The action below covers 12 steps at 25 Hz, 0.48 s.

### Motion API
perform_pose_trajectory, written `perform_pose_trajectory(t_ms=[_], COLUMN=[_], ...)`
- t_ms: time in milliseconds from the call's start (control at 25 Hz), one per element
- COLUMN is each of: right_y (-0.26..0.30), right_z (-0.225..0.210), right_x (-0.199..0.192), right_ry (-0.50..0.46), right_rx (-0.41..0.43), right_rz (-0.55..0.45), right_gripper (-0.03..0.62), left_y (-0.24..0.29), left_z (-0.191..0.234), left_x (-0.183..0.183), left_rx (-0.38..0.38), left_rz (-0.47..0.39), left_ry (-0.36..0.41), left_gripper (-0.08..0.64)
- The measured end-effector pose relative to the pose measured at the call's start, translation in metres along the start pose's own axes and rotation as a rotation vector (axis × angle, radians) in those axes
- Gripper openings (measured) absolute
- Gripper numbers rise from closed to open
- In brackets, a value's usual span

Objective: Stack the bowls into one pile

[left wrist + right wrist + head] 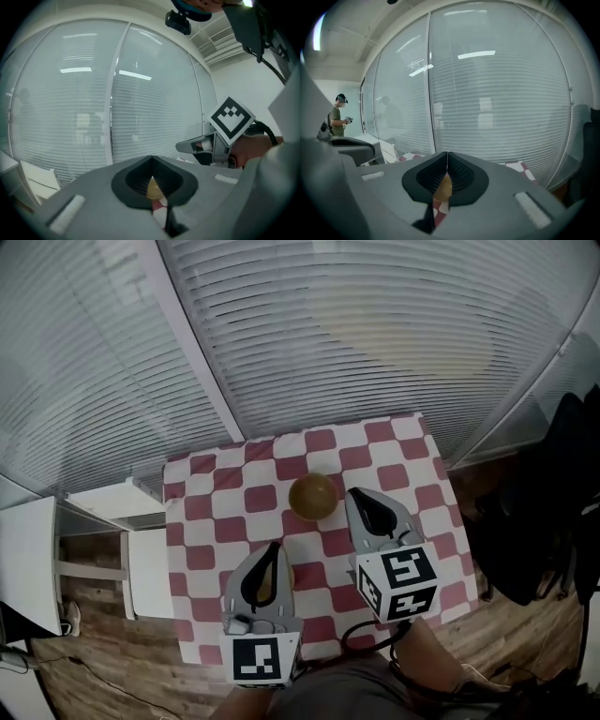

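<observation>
Head view: a table [234,521] under a red-and-white checked cloth stands before tall windows with lowered blinds [375,334]. One yellow-brown bowl [313,495] sits upright near the middle of the cloth, toward the far side. The right gripper [354,491] hangs just right of the bowl, its tips pressed together and nothing held. The left gripper [275,545] is nearer and to the left, apart from the bowl and likewise clenched on nothing. A yellowish patch shows through its opening and at its right edge. I cannot tell whether that is a second bowl. Each gripper carries a marker cube [398,582] printed with black-and-white squares. A white shelf unit [141,568] stands on the left on a wooden floor [122,662], and a dark bulky shape [544,512] on the right.

Left gripper view: the two jaws meet at their tips and leave a teardrop opening behind them with nothing gripped. A sliver of yellow-brown and some checked cloth show through it. To the right, the other gripper points left with its patterned cube above it, and a hand [251,152] holds it. The blinds fill the far side.

Right gripper view: the jaws are closed tip to tip and empty. A slice of the bowl and the cloth shows through the gap, so the bowl lies just ahead of the tips. Far left, a person [338,117] wearing a headset stands beside the glass.
</observation>
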State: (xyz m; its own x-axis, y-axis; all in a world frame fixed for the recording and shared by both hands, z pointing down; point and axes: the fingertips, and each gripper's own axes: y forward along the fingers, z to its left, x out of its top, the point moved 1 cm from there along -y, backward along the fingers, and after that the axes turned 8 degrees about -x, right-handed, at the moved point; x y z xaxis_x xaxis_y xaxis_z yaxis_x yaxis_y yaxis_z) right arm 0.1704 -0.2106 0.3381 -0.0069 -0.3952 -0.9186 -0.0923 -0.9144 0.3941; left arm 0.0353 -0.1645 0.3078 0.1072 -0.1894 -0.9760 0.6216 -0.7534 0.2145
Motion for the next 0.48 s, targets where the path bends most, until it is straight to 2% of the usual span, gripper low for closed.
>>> perform_pose_trajectory(t_ms=[480], right_y=[0.077], right_z=[-0.004], right_x=[-0.14], right_ry=[0.065], right_rx=[0.023], right_rz=[0.334], right_gripper=[0.058], left_y=[0.036], left_z=[0.028], left_x=[-0.081], left_rx=[0.041], left_rz=[0.186], left_ry=[-0.139], left_gripper=[0.0])
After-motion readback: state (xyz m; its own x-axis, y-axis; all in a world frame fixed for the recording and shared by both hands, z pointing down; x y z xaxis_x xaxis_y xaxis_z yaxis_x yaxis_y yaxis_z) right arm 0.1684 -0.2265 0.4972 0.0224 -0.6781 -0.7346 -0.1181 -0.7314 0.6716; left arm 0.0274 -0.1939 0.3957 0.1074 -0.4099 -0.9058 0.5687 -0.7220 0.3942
